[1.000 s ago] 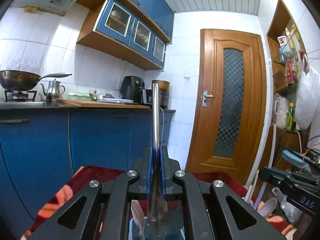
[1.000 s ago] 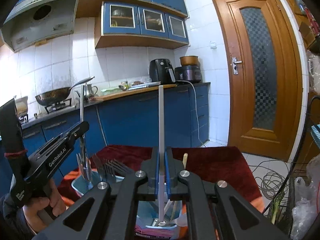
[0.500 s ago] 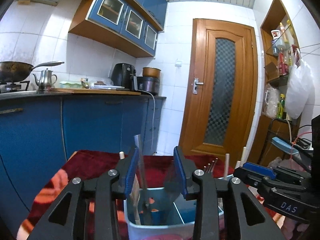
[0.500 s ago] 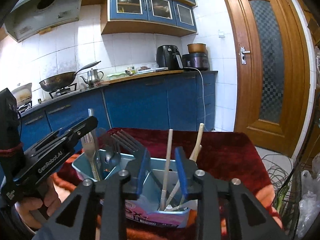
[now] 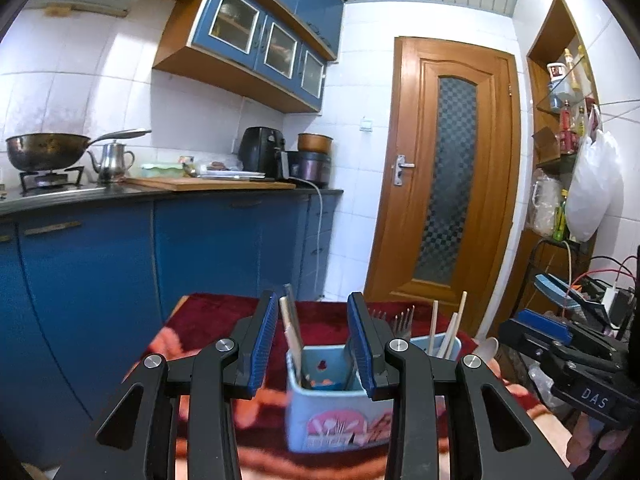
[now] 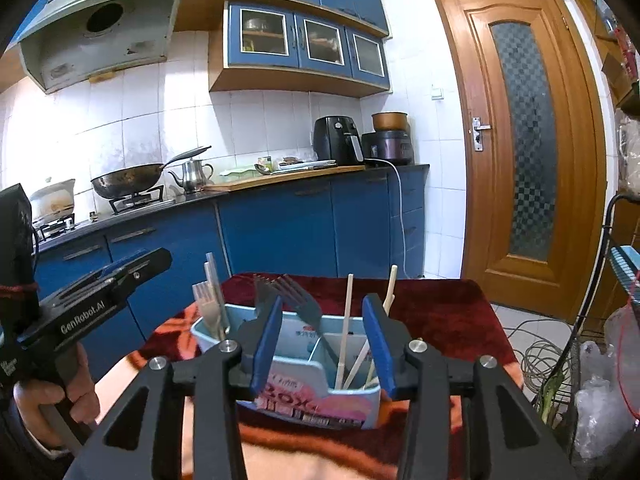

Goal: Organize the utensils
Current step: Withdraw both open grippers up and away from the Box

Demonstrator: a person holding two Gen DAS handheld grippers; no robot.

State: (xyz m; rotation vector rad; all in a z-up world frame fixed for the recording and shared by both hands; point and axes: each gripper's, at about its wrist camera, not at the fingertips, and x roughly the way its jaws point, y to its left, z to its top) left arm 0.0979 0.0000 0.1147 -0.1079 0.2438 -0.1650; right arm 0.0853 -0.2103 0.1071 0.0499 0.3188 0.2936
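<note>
A light blue divided utensil box (image 5: 332, 412) (image 6: 308, 376) stands on a red patterned cloth (image 6: 440, 312). Its left compartment holds upright metal utensils (image 5: 291, 330) (image 6: 212, 300), the middle holds forks (image 6: 296, 296) (image 5: 402, 318), the right holds pale chopsticks (image 6: 347, 320) (image 5: 450, 332). My left gripper (image 5: 314, 344) is open and empty, just in front of the box's left compartment. My right gripper (image 6: 323, 344) is open and empty in front of the chopstick compartment. Each gripper shows at the edge of the other's view.
Blue kitchen cabinets (image 6: 280, 232) with a counter, wok (image 6: 128, 180), kettle (image 5: 114, 158) and air fryer (image 6: 336, 140) run behind the table. A wooden door (image 5: 444, 184) is at the back right. Cables and bags (image 6: 548, 356) lie on the floor to the right.
Both grippers were shut on upright utensils a second ago. They lowered them into the box, opened, and have drawn back a little from it.
</note>
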